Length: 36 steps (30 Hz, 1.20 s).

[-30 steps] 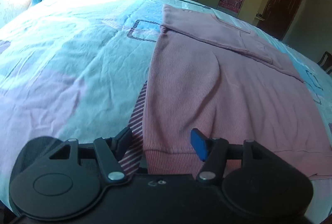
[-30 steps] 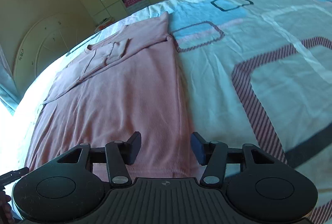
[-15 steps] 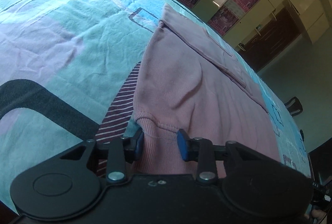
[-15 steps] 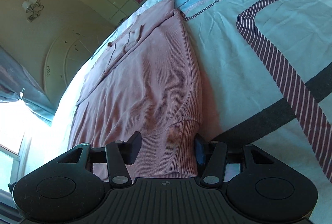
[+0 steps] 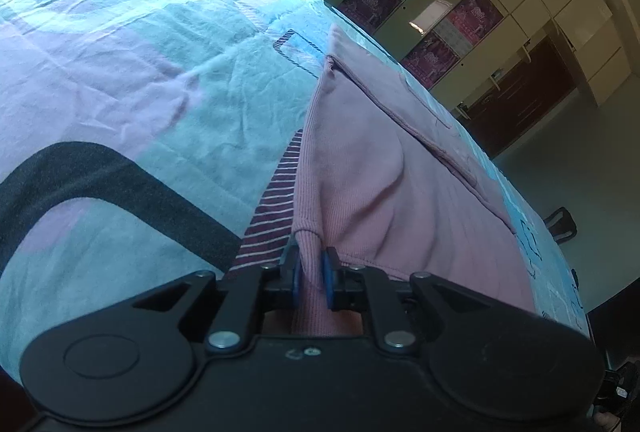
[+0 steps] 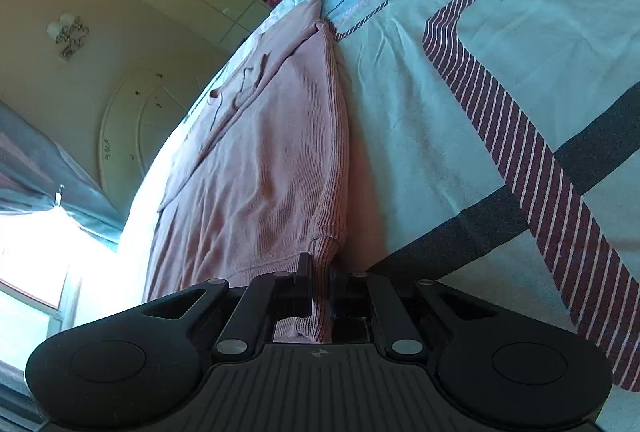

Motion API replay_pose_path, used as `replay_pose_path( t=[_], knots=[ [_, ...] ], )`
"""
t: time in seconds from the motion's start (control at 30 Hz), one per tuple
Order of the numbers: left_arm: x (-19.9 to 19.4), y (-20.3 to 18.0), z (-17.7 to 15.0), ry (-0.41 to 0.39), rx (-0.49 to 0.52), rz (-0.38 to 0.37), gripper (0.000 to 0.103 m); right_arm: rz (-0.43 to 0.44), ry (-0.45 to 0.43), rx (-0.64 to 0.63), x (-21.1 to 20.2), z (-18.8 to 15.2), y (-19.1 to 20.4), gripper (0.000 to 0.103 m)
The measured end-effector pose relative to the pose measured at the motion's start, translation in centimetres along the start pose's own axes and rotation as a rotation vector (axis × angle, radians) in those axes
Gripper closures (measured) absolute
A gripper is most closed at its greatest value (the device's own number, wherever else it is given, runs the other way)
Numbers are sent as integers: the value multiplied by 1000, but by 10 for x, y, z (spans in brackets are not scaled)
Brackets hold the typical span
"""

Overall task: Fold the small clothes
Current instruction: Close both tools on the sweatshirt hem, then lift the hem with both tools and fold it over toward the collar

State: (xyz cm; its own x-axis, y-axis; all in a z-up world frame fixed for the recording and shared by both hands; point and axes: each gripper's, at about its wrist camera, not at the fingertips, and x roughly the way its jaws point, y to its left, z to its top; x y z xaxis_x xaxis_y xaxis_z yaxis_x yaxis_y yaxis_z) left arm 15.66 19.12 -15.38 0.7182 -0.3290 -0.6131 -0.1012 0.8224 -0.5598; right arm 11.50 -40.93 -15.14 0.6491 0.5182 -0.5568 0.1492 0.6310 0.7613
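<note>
- The left gripper (image 5: 311,274) is clenching the near left hem corner of the pink ribbed top (image 5: 384,192), its jaws having just closed.
- The right gripper (image 6: 319,286) is likewise pinching the right corner.
- The top is lying flat on the patterned bedsheet (image 5: 120,104).
- Risk: thin hem bites may be slipping, or uneven lifting skewing the fold.
</note>
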Motion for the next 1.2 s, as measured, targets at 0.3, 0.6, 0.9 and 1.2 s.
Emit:
replay_pose_path(
  t=[0.3, 0.6, 0.9, 1.2],
  knots=[
    [13, -13, 1, 22, 41, -2, 99, 91, 43, 9, 13, 2, -1, 83],
    [-6, -26, 34, -89, -18, -108, 99, 134, -113, -67, -8, 37, 38, 97],
    [53, -75, 127, -154, -8, -185, 99, 76, -224, -149, 26, 138, 98, 97],
    [142, -90, 204, -116, 13, -165, 99, 52, -224, -24, 107, 233, 100, 97]
  ],
)
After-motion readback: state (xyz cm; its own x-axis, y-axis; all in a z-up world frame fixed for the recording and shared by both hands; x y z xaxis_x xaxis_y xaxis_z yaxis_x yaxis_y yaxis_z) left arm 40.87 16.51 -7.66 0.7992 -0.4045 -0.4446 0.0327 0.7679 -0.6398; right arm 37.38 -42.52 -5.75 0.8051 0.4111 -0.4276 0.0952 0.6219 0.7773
